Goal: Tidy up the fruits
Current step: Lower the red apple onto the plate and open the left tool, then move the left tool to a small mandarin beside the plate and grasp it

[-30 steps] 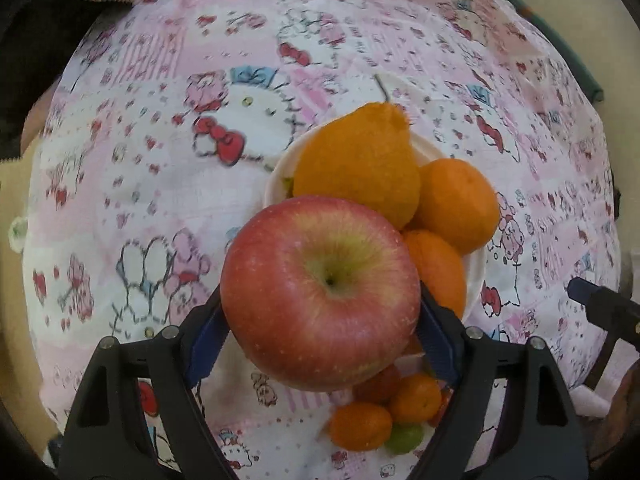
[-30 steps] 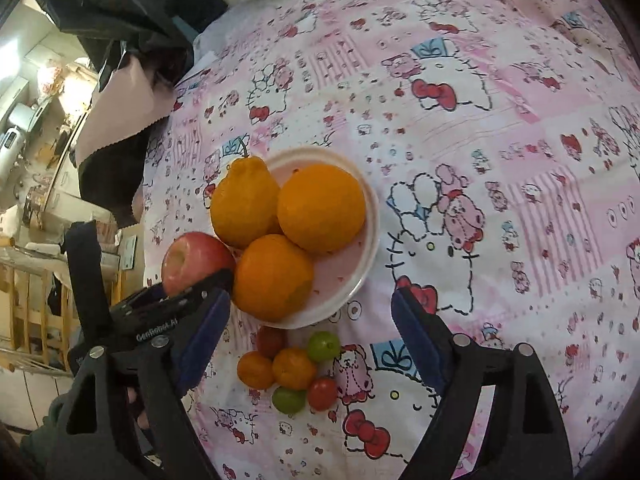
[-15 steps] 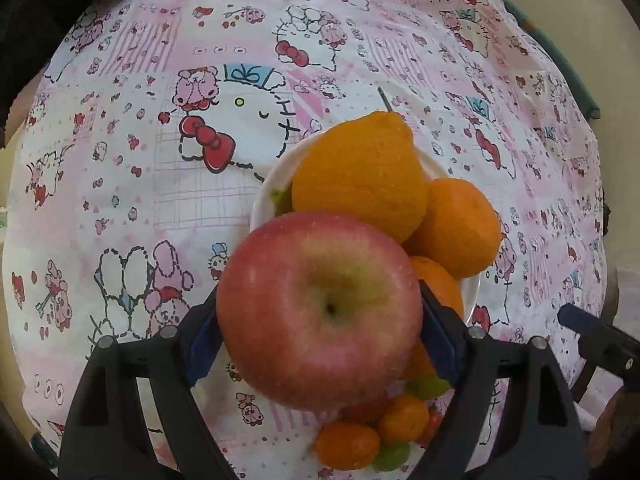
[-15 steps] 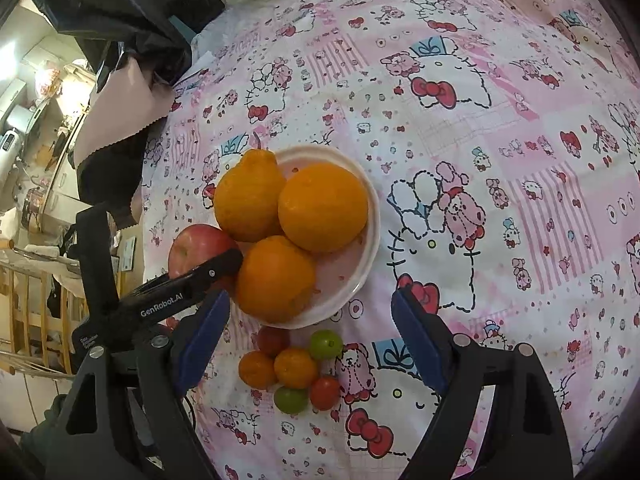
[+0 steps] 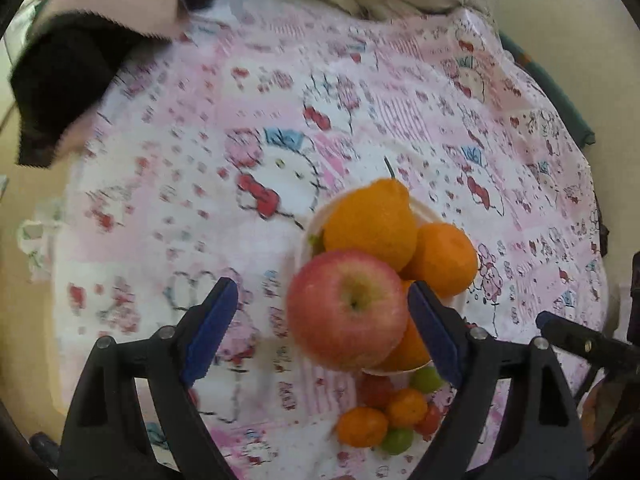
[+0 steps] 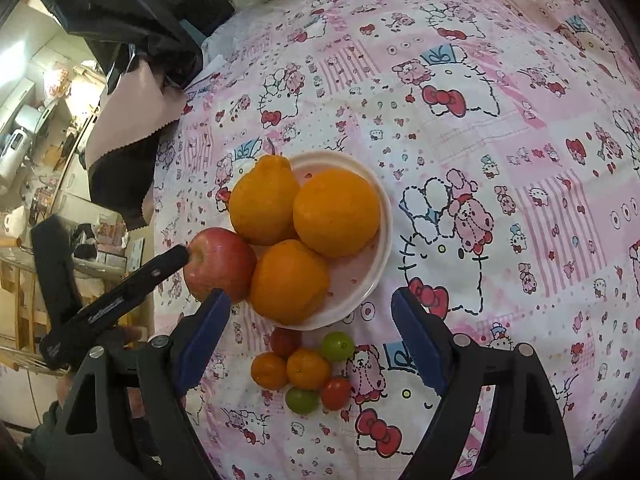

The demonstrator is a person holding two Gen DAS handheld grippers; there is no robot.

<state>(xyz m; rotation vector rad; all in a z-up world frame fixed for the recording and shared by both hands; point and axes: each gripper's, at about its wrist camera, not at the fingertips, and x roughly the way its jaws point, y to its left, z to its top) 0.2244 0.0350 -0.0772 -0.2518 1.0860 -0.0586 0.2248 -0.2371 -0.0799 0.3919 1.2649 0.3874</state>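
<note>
**Both tongs spread wide, apple at plate's edge**

Left gripper (image 5: 322, 328) is held agape, nothing grasped; the apple (image 5: 347, 309) rests against the oranges (image 6: 336, 212) on the white plate (image 6: 382, 240). Right gripper (image 6: 310, 338) is likewise spread above small tomatoes (image 6: 308, 368).

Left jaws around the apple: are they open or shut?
Open. On the left gripper the jaws stand wide apart; tablecloth shows between one jaw and the apple.

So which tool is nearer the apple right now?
Left. The left tool is open right at the apple; the right tool hovers open over the small fruits below the plate.
</note>
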